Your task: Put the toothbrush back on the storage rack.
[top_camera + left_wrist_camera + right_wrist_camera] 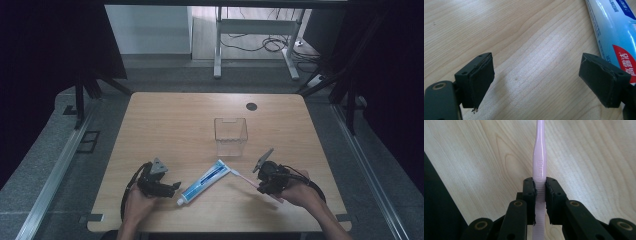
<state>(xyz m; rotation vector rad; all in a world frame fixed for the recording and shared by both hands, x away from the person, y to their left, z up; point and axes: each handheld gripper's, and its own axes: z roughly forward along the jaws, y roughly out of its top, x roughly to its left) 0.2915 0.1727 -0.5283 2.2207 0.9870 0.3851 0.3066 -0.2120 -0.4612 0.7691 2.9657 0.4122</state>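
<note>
Right gripper (pixel 540 195) clamped on pink toothbrush (pixel 539 157), handle running toward 10 o'clock. Clear cup (pixel 230 136) at 11 o'clock on counter (pixel 165 120). Left gripper (pixel 536 80) wide open, empty; toothpaste tube (pixel 205 181) at 3 o'clock, nearer.

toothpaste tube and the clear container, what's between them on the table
Bare wood. In the high view nothing lies between the toothpaste tube and the clear container; the pink toothbrush sits off to the right, in the right gripper.

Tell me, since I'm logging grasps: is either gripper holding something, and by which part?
The right gripper is clamped on the pink toothbrush at its ribbed handle section. The left gripper stands open beside the toothpaste tube, holding nothing.
</note>
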